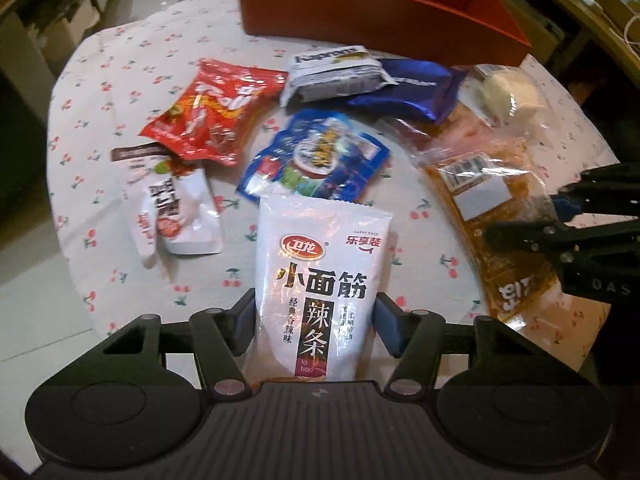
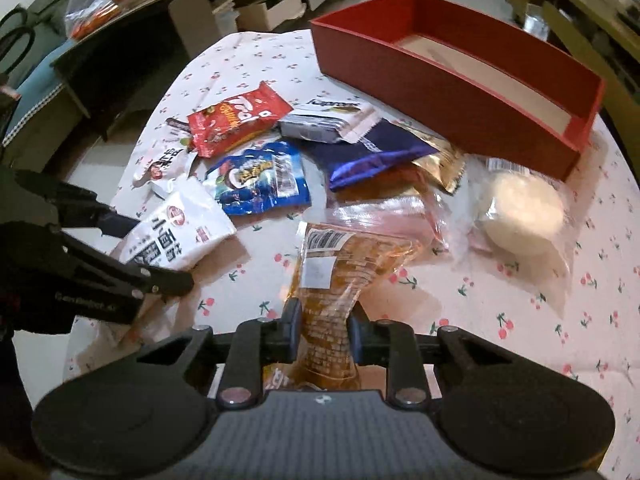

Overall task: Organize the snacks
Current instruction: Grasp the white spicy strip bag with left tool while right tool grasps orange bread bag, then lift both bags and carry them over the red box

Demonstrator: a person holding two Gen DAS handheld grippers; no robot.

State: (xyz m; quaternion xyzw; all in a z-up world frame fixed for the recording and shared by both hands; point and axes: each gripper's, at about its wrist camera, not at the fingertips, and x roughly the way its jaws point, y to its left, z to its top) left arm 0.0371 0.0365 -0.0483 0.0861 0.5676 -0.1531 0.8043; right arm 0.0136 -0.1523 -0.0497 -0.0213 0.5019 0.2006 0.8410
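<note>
White snack pouch [image 1: 320, 280] (upright) between fingers [image 1: 390, 326]

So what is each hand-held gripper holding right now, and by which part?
Left hand-held gripper: white foil snack pouch, pinched across its lower sides. Right hand-held gripper: clear bag of golden-brown snacks, squeezed at its near end.

Each black tool [image 1: 316, 320] has blue pads [image 1: 390, 330], silver screws, grey ribbed base

Dim warm indoor light; glare on wrappers [image 1: 320, 264]; strong fisheye bending; dark corners; slight blur.
</note>
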